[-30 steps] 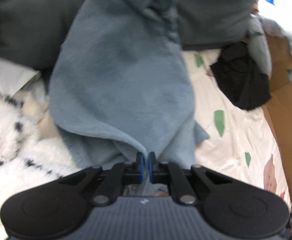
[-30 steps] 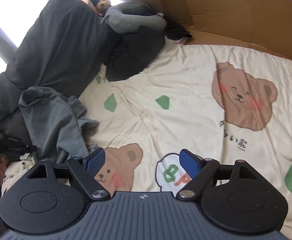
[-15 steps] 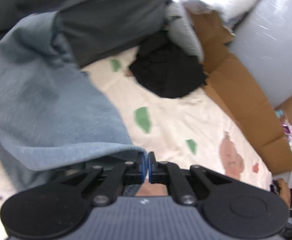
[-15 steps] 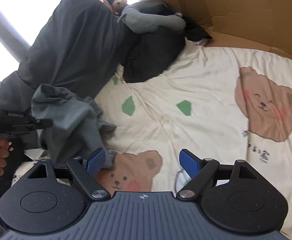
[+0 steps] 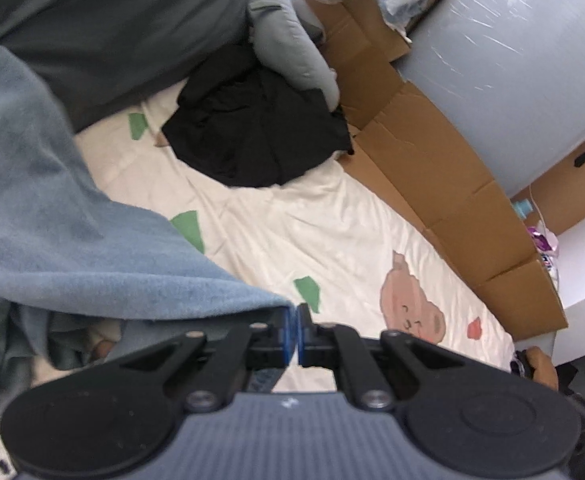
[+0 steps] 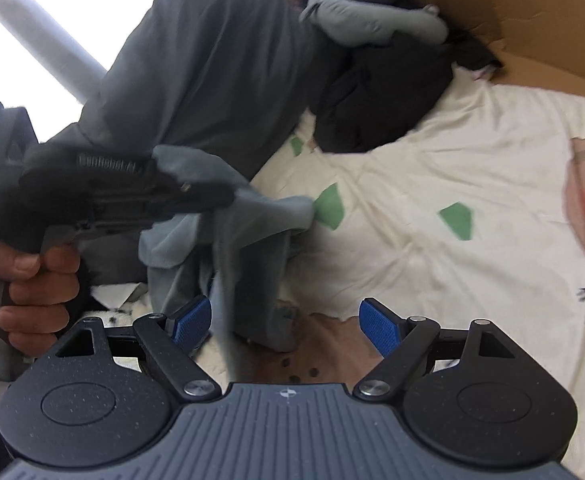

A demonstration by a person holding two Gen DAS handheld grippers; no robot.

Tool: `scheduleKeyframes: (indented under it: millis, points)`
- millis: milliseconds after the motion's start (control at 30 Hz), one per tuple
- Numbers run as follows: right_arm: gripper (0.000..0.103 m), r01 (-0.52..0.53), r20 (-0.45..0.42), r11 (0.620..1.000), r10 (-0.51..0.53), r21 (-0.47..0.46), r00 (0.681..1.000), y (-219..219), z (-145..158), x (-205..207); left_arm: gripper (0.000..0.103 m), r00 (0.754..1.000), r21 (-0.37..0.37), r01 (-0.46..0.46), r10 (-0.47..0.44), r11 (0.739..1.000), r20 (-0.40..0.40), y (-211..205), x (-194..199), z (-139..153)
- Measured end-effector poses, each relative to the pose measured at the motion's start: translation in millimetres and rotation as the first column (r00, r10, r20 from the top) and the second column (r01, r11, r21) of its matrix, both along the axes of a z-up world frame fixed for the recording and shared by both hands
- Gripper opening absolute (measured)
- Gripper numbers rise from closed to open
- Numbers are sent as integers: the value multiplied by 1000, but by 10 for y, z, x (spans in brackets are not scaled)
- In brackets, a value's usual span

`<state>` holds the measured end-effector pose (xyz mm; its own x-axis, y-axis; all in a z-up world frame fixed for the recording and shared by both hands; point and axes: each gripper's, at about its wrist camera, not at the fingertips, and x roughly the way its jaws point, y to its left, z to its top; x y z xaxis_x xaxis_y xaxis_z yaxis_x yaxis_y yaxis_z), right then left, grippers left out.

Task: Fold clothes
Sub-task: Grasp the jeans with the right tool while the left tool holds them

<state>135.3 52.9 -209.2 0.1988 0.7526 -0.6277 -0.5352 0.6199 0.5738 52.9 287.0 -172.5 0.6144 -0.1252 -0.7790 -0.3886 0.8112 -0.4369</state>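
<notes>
I'm pinching an edge of the blue-grey garment (image 5: pixel 64 240) in my left gripper (image 5: pixel 295 330), jaws shut tight on the cloth. The rest of it is hanging and bunching to the left of those jaws, off the bed sheet (image 5: pixel 332 240). My right gripper (image 6: pixel 280 320) is standing open, holding nothing. The hanging folds are dropping just ahead of its left blue pad (image 6: pixel 191 320), not between the pads. My left hand (image 6: pixel 32 280) is squeezing the grip.

To do this well, I'd be keeping the left pinch firm and getting the right jaws onto a second edge or corner, so the cloth can be spread flat on the sheet. The garment is crumpled, so picking a single layer looks tricky.

Around: a black garment (image 5: pixel 252 140) is lying far ahead of the left jaws, touching a grey stuffed piece (image 5: pixel 292 52). A dark grey pillow (image 6: pixel 212 60) is leaning ahead-left of the right jaws. Cardboard (image 5: pixel 452 200) is lining the sheet's right side. The sheet ahead of both jaws is lying free for spreading.
</notes>
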Motion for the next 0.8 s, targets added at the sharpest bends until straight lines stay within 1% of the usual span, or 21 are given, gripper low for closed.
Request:
scheduleKeyframes:
  millis: [133, 233, 267, 367, 433, 467, 500, 567, 600, 667, 700, 733, 767, 800]
  points:
    - [81, -57, -22, 998, 57, 16, 998, 222, -124, 25, 3, 1000, 2, 12, -12, 1000, 5, -58, 39, 9]
    - [74, -73, -29, 997, 74, 33, 997, 409, -245, 7, 3, 1000, 7, 21, -21, 1000, 9, -104, 40, 15]
    - [71, -88, -23, 995, 89, 38, 996, 474, -271, -1, 3, 1000, 3, 21, -21, 1000, 10, -112, 33, 14]
    - [68, -127, -7, 991, 128, 39, 992, 647, -356, -30, 3, 1000, -10, 22, -22, 1000, 13, -139, 11, 8]
    - [56, -148, -8, 989, 148, 27, 989, 720, -406, -49, 3, 1000, -18, 22, -22, 1000, 15, -157, -3, 4]
    - [40, -156, -6, 988, 157, 17, 988, 749, -429, -60, 3, 1000, -22, 23, -22, 1000, 17, -166, -10, 3]
    - [21, -165, -4, 986, 165, 7, 986, 777, -452, -71, 3, 1000, -26, 23, -22, 999, 18, -175, -18, 1]
    - [7, -162, 21, 987, 163, -16, 986, 776, -485, -85, 3, 1000, -32, 23, -23, 999, 19, -192, -31, -5]
    - [3, -149, 21, 989, 149, -18, 989, 738, -499, -73, 3, 1000, -30, 23, -23, 999, 17, -199, -35, -13]
    - [2, -122, 21, 992, 122, -22, 992, 661, -529, -50, 5, 1000, -30, 28, -27, 999, 11, -208, -46, -26]
    - [2, -108, 21, 994, 109, -24, 994, 623, -544, -38, 8, 1000, -32, 29, -29, 999, 6, -210, -69, -32]
    - [2, -89, 25, 996, 90, -26, 996, 555, -552, -19, 15, 1000, -34, 31, -31, 999, 1, -211, -91, -38]
    - [2, -74, 27, 997, 74, -29, 997, 495, -556, -5, 18, 999, -35, 32, -33, 999, -4, -210, -121, -45]
    - [2, -54, 24, 998, 55, -33, 998, 429, -559, 16, 29, 999, -31, 33, -33, 999, -11, -205, -175, -56]
